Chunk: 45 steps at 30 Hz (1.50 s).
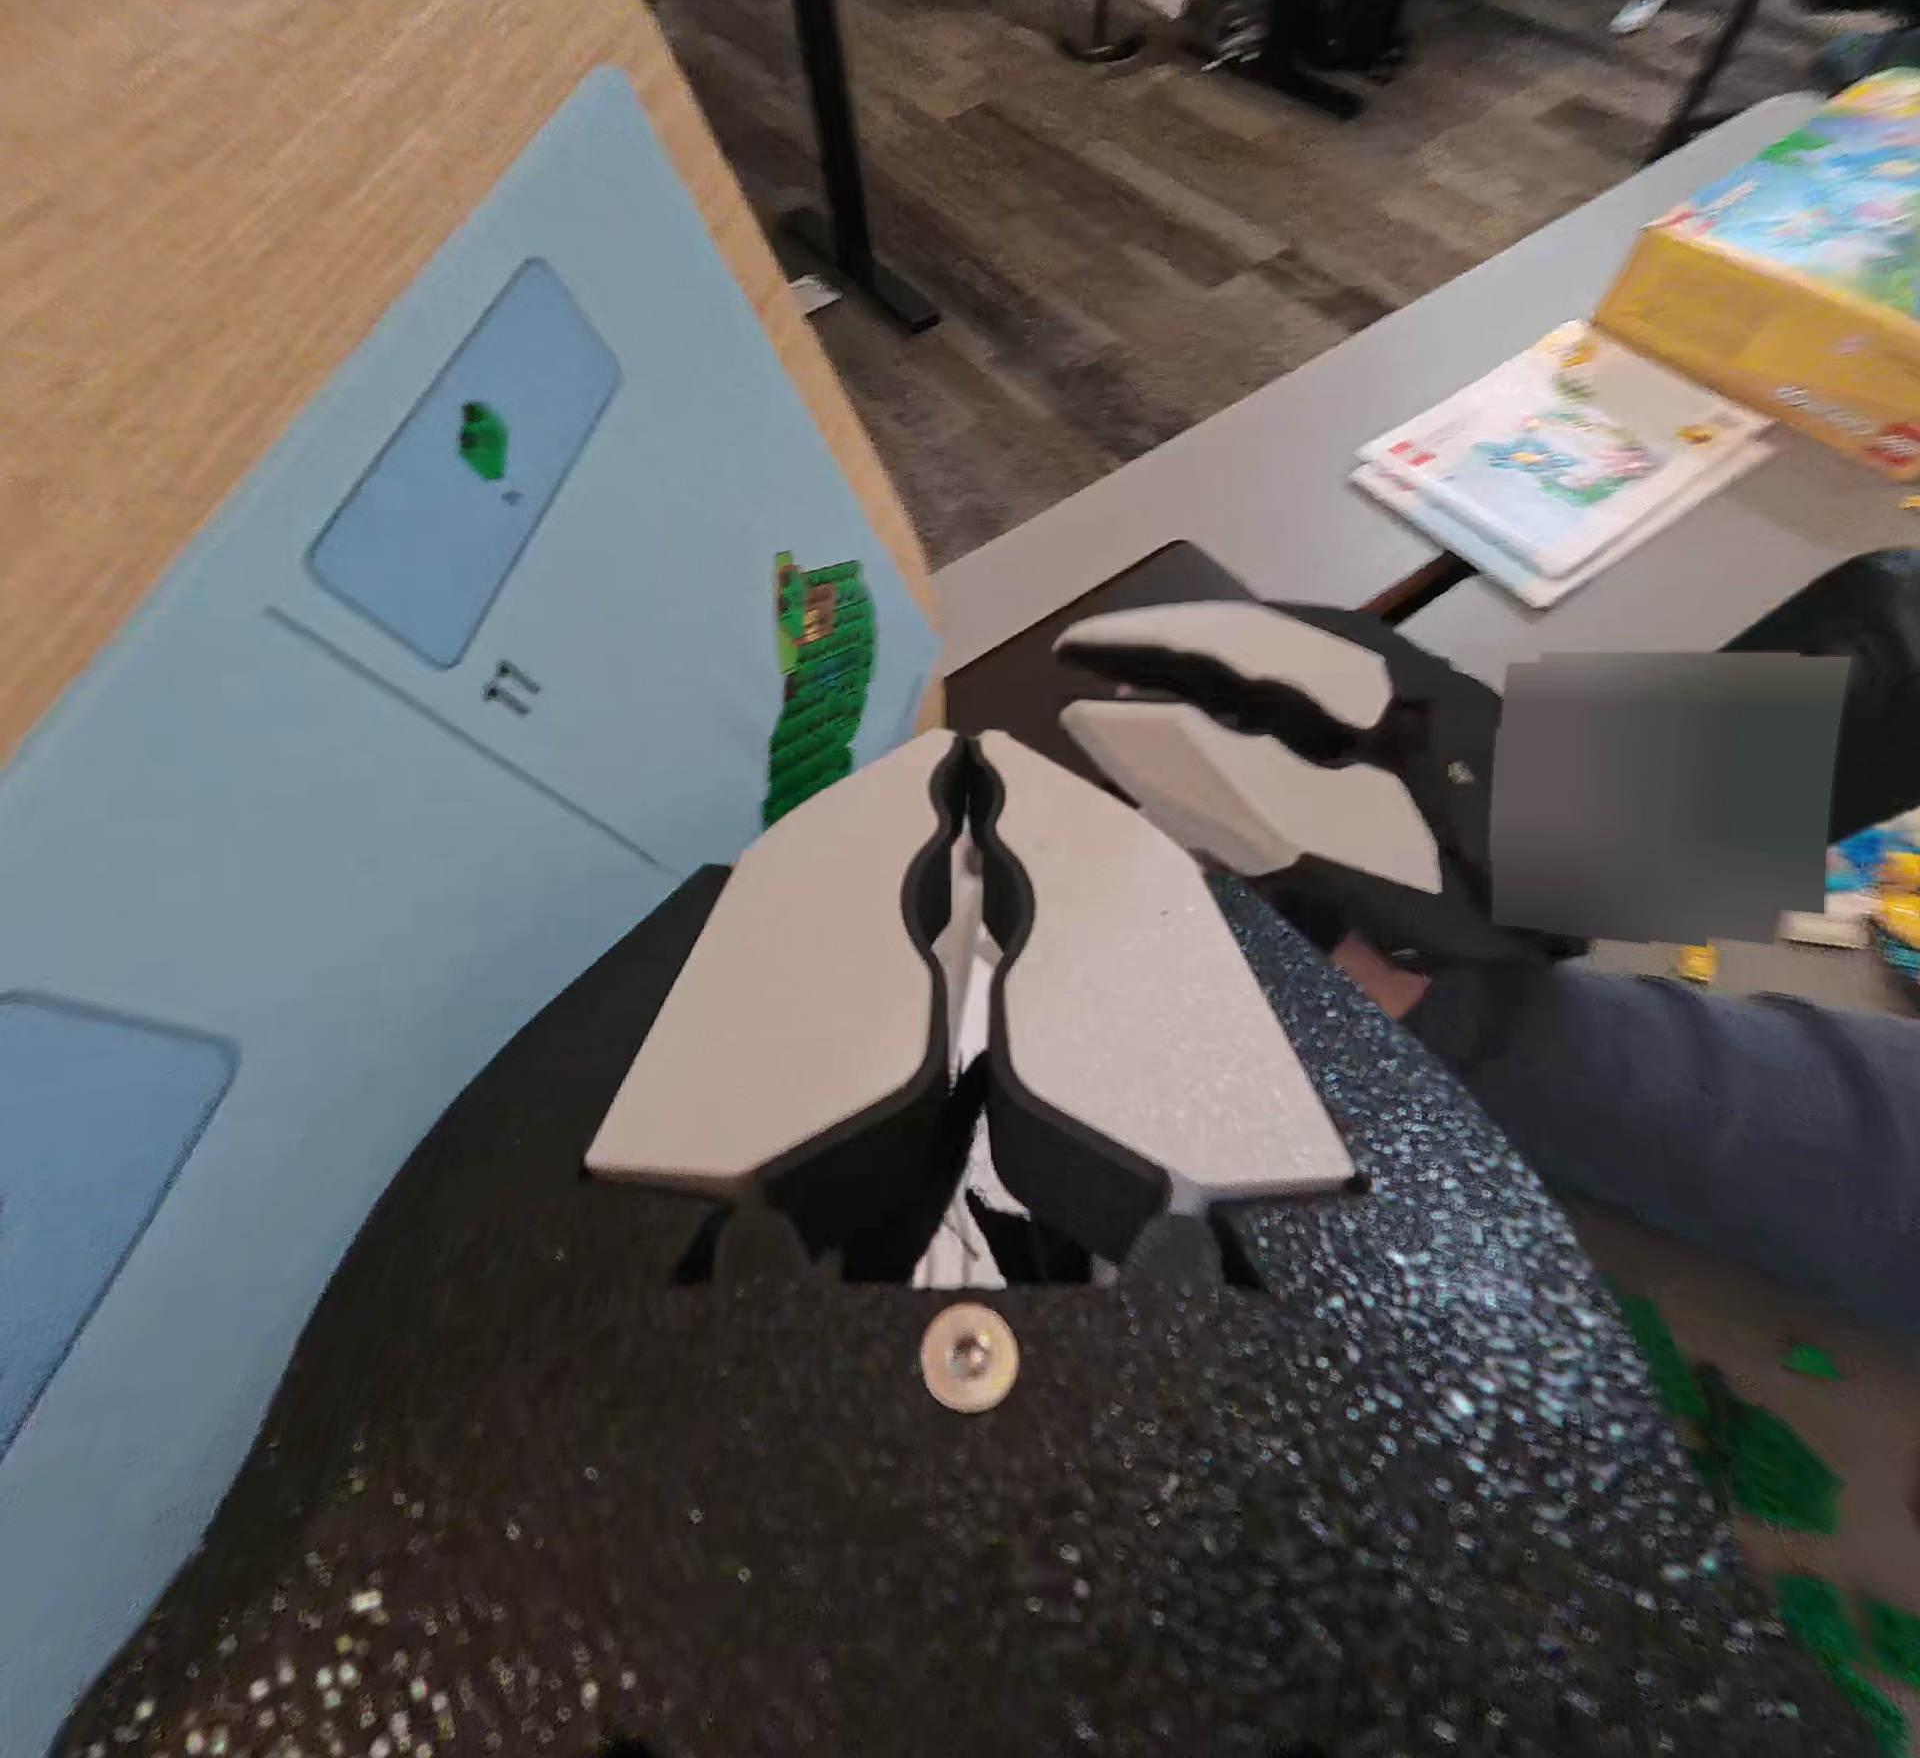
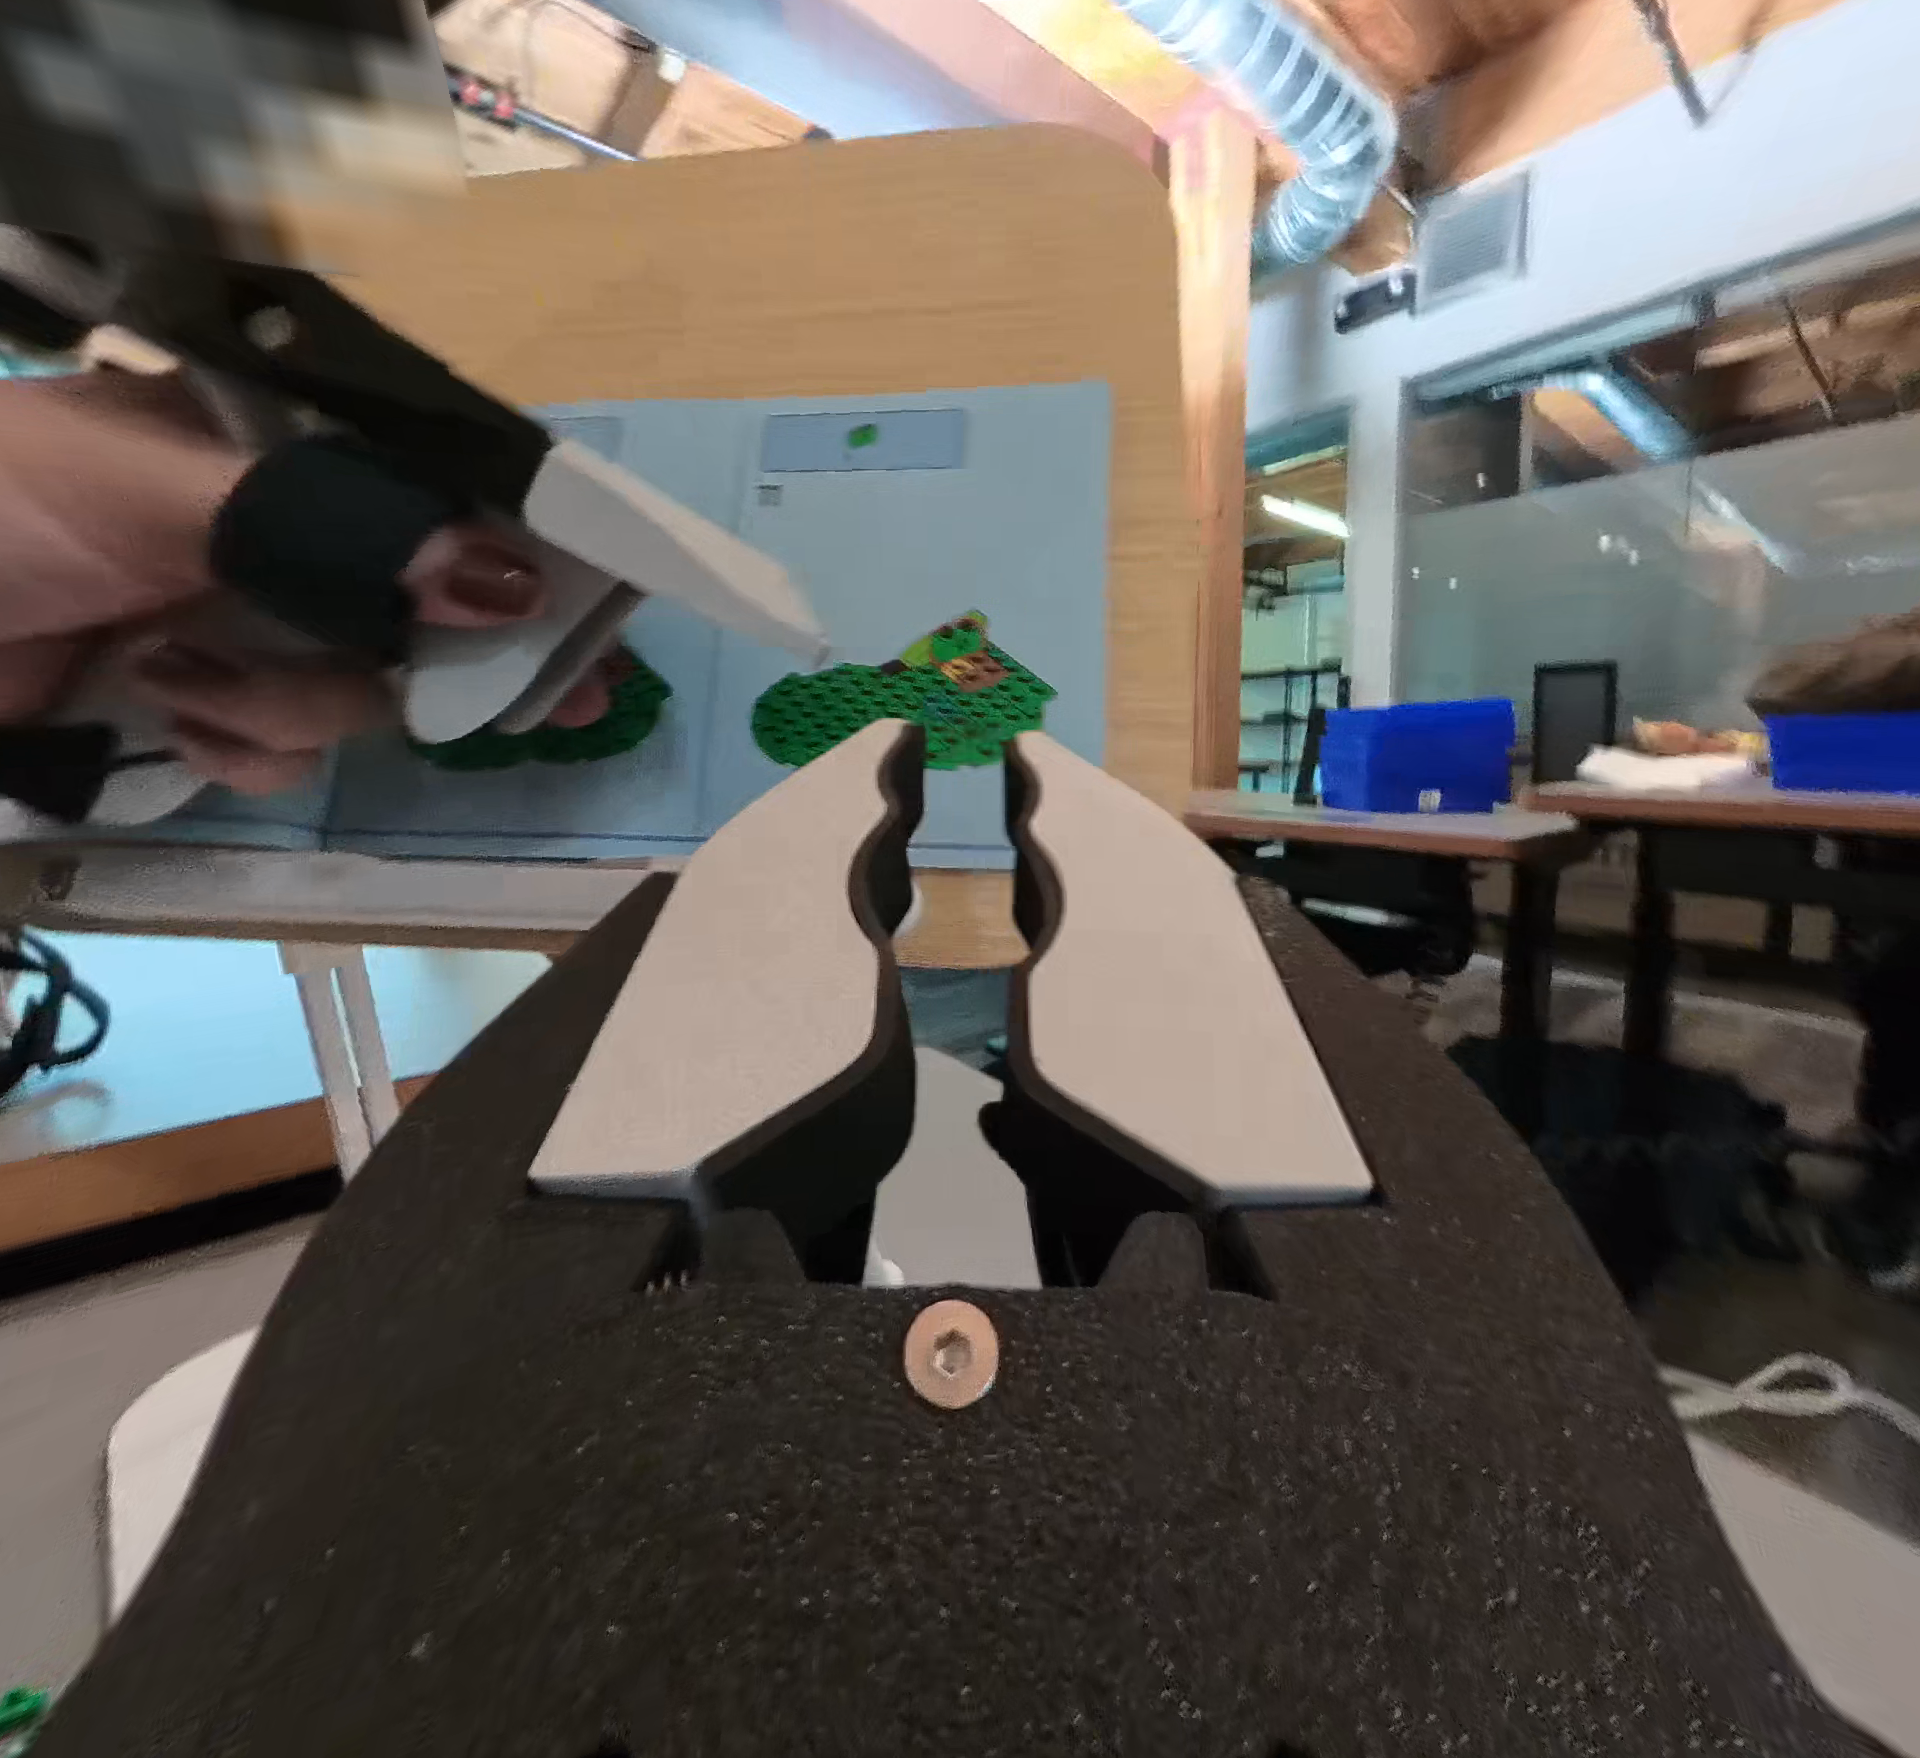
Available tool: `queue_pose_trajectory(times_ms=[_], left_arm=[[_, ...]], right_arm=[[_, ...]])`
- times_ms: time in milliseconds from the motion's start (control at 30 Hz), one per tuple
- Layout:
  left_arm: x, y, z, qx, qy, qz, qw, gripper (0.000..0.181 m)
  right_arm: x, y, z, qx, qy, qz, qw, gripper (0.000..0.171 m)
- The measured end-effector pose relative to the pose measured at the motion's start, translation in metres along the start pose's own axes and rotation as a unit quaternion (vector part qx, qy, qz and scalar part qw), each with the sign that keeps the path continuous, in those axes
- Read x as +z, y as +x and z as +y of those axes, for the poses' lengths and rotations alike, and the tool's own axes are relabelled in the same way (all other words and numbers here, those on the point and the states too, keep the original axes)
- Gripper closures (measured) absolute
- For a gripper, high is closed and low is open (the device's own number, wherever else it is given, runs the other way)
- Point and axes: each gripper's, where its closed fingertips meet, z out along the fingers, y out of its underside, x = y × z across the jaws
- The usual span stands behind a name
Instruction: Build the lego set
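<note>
Lego instr. sheet (image 2: 914,565) upright, left tongs (image 1: 964,752) closed, right tongs (image 2: 964,747) apart

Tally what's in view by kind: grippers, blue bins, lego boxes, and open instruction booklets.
Grippers: 2, the left gripper and the right gripper
Blue bins: 2
Lego box: 1
Open instruction booklet: 1
Total: 6
</note>
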Motion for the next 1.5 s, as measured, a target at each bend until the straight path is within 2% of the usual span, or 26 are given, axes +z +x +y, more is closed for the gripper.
queue_pose_trajectory(times_ms=[133, 300, 533, 667, 800, 900, 1000, 1067, 1267, 1367, 1500], left_arm=[[0.001, -0.012, 0.01, -0.017, -0.03, -0.047, 0.998, 0.181], [0.003, -0.023, 0.018, -0.043, -0.051, -0.069, 0.995, 0.181], [0.004, -0.023, 0.022, -0.042, -0.062, -0.066, 0.995, 0.181], [0.004, -0.023, 0.023, -0.041, -0.066, -0.062, 0.995, 0.181], [0.006, -0.021, 0.024, -0.044, -0.069, -0.054, 0.995, 0.181], [0.008, -0.019, 0.027, -0.046, -0.073, -0.046, 0.995, 0.181], [0.01, -0.018, 0.028, -0.045, -0.076, -0.044, 0.995, 0.181], [0.01, -0.018, 0.029, -0.046, -0.078, -0.043, 0.995, 0.181], [0.01, -0.017, 0.029, -0.049, -0.079, -0.037, 0.995, 0.181], [0.01, -0.017, 0.029, -0.049, -0.078, -0.034, 0.995, 0.181], [0.01, -0.017, 0.029, -0.048, -0.077, -0.033, 0.995, 0.181]], right_arm=[[0.007, 0.009, 0.019, 0.072, -0.052, 0.005, 0.996, 0.121], [0.011, 0.007, 0.027, 0.111, -0.07, -0.008, 0.991, 0.113], [0.015, 0.003, 0.029, 0.15, -0.082, -0.035, 0.985, 0.114], [0.011, 0.007, 0.024, 0.137, -0.067, -0.028, 0.988, 0.131], [0.009, 0.009, 0.022, 0.138, -0.058, -0.027, 0.988, 0.141], [0.007, 0.009, 0.019, 0.129, -0.05, -0.027, 0.99, 0.154], [0.006, 0.015, 0.02, 0.115, -0.057, -0.002, 0.992, 0.16], [0.007, 0.022, 0.024, 0.112, -0.076, 0.021, 0.991, 0.16], [0.011, 0.022, 0.031, 0.112, -0.099, 0.022, 0.988, 0.166], [0.01, 0.029, 0.034, 0.092, -0.108, 0.053, 0.988, 0.161], [0.013, 0.028, 0.036, 0.093, -0.111, 0.047, 0.988, 0.151]])
